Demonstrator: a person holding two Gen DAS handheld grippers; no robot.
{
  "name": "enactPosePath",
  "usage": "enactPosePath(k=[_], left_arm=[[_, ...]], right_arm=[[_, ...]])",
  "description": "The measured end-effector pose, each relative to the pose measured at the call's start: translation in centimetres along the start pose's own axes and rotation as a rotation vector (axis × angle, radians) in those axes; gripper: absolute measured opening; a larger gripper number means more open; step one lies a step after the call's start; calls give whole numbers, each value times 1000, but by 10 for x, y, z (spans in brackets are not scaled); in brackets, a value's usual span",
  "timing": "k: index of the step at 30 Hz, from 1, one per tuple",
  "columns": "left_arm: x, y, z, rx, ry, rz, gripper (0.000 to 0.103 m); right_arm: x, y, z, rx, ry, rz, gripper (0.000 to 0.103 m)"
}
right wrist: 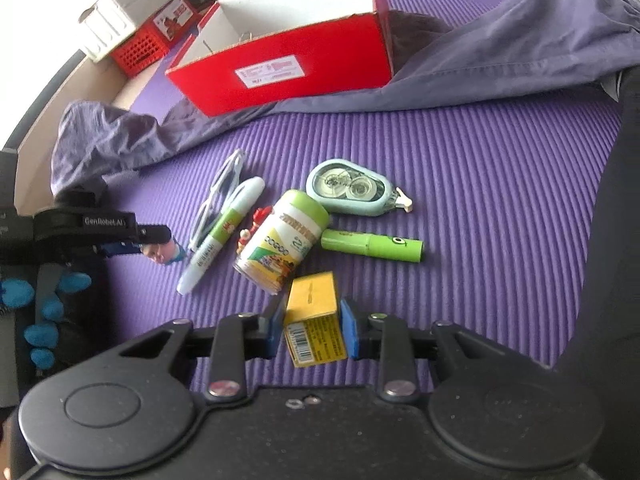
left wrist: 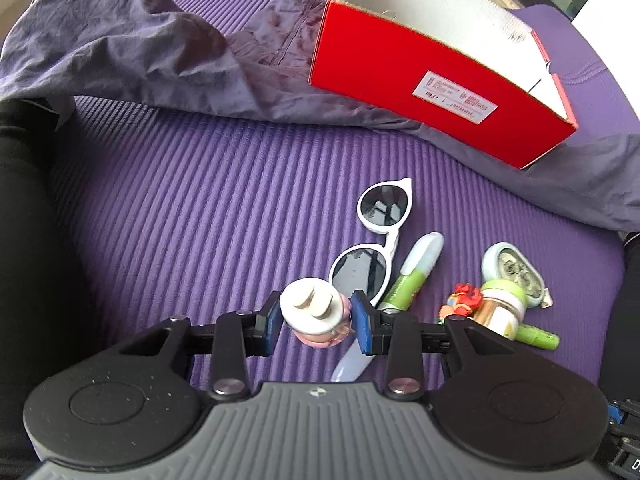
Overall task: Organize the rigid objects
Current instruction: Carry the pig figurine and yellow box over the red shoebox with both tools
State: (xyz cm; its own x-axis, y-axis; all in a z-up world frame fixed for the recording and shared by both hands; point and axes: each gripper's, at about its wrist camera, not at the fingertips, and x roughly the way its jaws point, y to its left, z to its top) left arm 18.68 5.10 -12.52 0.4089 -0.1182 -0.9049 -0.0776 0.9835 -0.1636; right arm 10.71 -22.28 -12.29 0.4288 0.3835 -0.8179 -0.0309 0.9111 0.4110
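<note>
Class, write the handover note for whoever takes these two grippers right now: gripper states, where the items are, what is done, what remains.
Left gripper: shut on the pink figurine, low over the mat.
Right gripper: shut on the yellow box.
On the mat: sunglasses, white-green marker, bottle, correction tape, green tube, small red toy.
Red box is open behind them on a grey cloth; nothing visible inside it.
Left: probably box both held items, then the rest.
</note>
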Motion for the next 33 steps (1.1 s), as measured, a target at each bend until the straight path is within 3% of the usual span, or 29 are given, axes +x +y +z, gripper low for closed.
enactPosePath(k=[15, 23, 33], left_arm=[[-47, -24, 17, 29, -80, -50, 35], [-62, -44, 44, 73, -123, -57, 35], [-74, -67, 106, 138, -197, -27, 35]], right_arm=[[-35, 8, 28, -2, -104, 5, 29], [-56, 17, 71, -43, -202, -5, 29], [-63, 31, 142, -75, -304, -14, 29]])
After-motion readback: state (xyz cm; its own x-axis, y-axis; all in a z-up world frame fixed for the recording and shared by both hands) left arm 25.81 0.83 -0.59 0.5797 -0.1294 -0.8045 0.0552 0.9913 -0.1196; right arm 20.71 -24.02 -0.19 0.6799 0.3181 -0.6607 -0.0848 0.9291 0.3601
